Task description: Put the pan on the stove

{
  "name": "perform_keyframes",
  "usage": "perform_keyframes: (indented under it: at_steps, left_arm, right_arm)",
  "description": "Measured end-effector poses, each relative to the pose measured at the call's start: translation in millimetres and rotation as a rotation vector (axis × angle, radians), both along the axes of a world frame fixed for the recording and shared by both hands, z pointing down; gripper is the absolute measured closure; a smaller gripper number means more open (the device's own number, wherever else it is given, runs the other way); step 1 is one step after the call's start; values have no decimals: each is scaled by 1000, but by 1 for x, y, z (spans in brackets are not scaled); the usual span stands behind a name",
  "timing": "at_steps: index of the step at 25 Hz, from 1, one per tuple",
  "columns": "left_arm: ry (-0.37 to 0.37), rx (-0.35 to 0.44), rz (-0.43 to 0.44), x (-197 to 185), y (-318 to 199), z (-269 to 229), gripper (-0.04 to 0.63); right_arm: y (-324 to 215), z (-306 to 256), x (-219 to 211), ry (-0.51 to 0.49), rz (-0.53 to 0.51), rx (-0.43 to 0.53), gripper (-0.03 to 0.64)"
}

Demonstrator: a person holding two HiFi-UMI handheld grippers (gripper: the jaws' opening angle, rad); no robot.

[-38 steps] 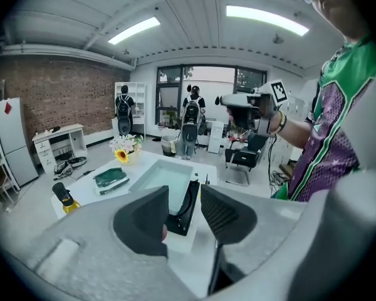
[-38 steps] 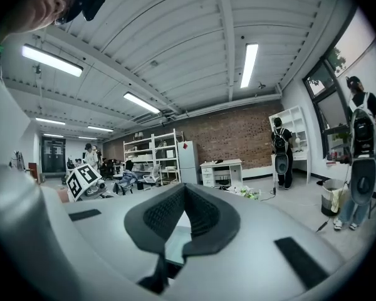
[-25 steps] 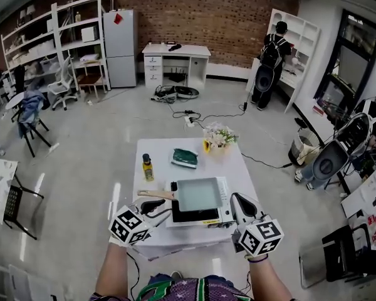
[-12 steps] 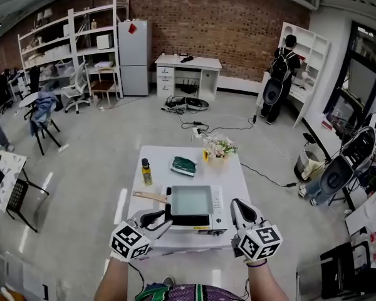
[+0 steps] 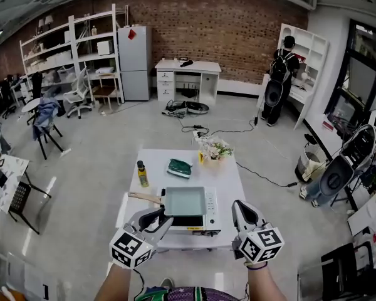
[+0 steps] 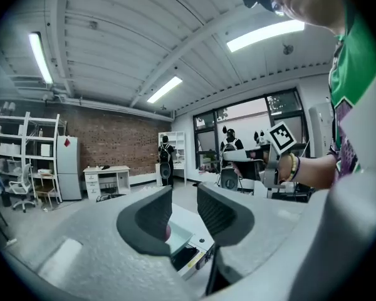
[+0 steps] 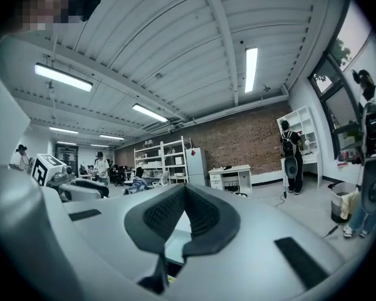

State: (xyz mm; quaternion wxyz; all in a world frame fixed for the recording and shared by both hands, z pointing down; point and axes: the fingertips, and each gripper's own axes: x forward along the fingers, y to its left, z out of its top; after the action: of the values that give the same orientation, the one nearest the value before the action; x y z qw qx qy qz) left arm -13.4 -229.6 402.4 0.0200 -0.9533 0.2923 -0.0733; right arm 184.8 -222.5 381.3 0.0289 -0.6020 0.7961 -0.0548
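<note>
A square pan with a pale green inside rests on the white portable stove, which stands on the white table. Its wooden handle points left. My left gripper hovers near the table's front left edge, just short of the handle; its jaws are closing, still apart, with nothing between them. In the left gripper view the left gripper frames the pan and stove below it. My right gripper hangs off the stove's front right corner, and in its own view the right gripper has its tips together on nothing.
On the far half of the table stand an oil bottle, a green cloth and a bunch of flowers. A cable runs across the floor to the right. A person stands at shelves far back.
The head view has tilted up, so the table sits higher and smaller in the frame. Both grippers stay low before the table's near edge. The pan has not moved.
</note>
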Motion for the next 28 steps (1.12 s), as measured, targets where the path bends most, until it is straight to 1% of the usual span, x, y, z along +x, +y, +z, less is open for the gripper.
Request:
perform_keyframes:
  at_steps: [3, 7, 10, 14, 18, 21, 28]
  left_arm:
    - [19, 28, -48, 3, -1, -14, 465]
    - [33, 40, -105, 3, -4, -22, 466]
    - [47, 53, -162, -3, -9, -24, 471]
    - [69, 62, -216, -13, -13, -30, 488]
    - [84, 70, -242, -18, -16, -34, 519]
    - [77, 81, -256, -22, -15, -34, 532]
    - [97, 79, -303, -32, -12, -34, 558]
  right_arm:
    - [2, -2, 6, 1, 6, 3, 615]
    - [5, -4, 11, 7, 15, 13, 615]
    - [6, -3, 12, 3, 17, 17, 615]
    - [9, -4, 9, -9, 10, 15, 615]
    - [9, -7, 9, 0, 16, 22, 615]
    - [11, -7, 7, 4, 17, 22, 615]
    - [15, -8, 0, 20, 14, 25, 615]
